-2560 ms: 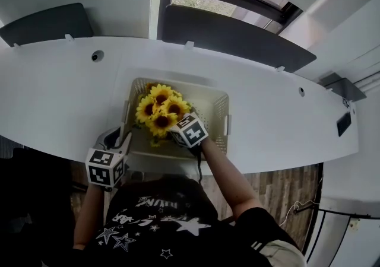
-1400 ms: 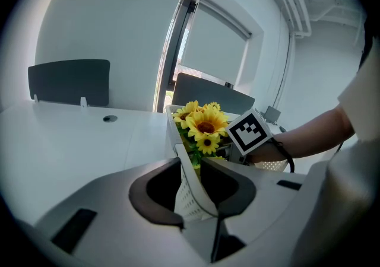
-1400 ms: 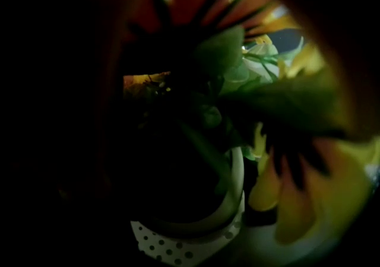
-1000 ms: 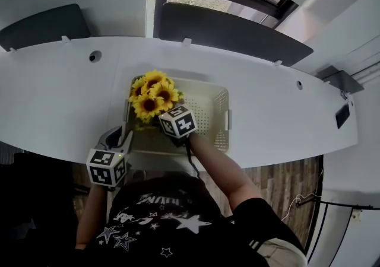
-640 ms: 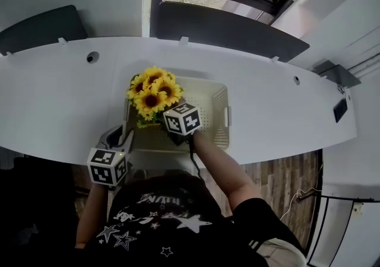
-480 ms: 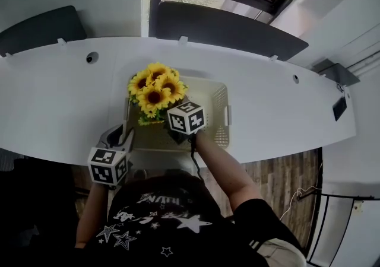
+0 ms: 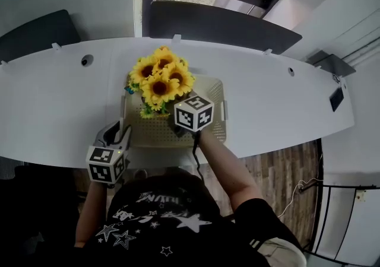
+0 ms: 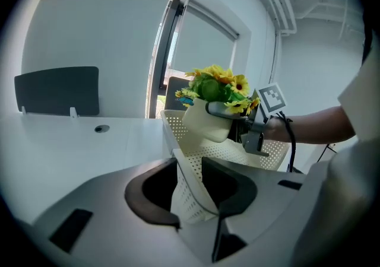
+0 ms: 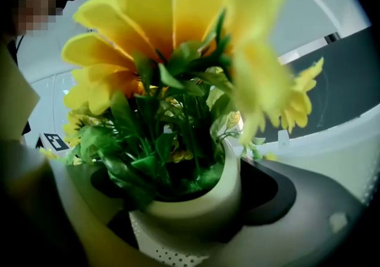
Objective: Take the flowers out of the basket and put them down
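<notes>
A bunch of yellow sunflowers (image 7: 159,79) in a white pot (image 8: 206,122) hangs above the cream perforated basket (image 7: 217,105), over its far left part. My right gripper (image 9: 187,200) is shut on the pot's rim, one finger on each side; its marker cube (image 7: 194,113) hides the jaws in the head view. My left gripper (image 7: 117,135) stands at the basket's near left corner. The basket's wall (image 8: 184,141) runs between its jaws, which have just been opening, and a gap shows beside the wall.
The basket sits near the front edge of a long curved white table (image 7: 279,111). Dark partition panels (image 7: 219,25) stand along the far edge, and a cable hole (image 7: 87,60) lies at the far left. The person's body is close to the table's near edge.
My right gripper has risen with the potted flowers, from low in the basket to above it. The left gripper has stayed at the basket's corner.
</notes>
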`<state>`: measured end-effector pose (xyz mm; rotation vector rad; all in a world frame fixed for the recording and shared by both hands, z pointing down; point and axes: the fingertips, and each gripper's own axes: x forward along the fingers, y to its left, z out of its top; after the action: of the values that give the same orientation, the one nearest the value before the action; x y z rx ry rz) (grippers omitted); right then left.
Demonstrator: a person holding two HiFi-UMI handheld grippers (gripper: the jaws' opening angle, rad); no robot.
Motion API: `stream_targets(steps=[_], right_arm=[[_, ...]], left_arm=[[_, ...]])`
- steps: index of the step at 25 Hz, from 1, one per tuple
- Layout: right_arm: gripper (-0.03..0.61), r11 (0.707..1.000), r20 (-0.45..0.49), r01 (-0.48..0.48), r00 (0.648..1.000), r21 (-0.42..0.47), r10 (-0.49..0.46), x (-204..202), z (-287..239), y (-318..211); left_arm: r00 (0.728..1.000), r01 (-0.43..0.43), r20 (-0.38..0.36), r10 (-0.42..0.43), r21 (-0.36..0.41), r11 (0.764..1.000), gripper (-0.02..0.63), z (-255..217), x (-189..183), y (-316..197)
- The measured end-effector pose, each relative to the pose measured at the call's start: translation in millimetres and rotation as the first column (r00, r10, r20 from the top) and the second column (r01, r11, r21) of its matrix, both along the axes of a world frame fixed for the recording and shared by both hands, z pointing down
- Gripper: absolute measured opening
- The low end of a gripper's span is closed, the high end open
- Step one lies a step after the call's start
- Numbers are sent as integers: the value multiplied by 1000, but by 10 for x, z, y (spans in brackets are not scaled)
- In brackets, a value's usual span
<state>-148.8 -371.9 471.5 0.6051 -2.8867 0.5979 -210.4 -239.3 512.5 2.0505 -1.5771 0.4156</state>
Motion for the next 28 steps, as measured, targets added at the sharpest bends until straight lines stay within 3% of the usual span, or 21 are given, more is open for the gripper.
stream_targets(steps=[4,12,18,21,28], right_arm=[[543,998,-15,0,1000,65,1,16,-213,110],[541,993,-33,-93,995,70,96,350,-448,56],[541,973,13,-210,978,95,210,677,-747,213],[541,956,33,-276,961,102,274,898,-862,250],[541,886,43,-448,894,121,446,1637,-987,388]], left_arm=[[1000,22,-22,-21,53,998,125,-100,-84,79],[999,22,-34,-16,186,982,129,-610,-101,-173],[997,-55,-35,66,260,964,129,-913,75,-132],[989,-102,-72,127,287,953,127,-1017,229,-117],[946,-270,-85,312,320,908,127,-1084,791,-178]])
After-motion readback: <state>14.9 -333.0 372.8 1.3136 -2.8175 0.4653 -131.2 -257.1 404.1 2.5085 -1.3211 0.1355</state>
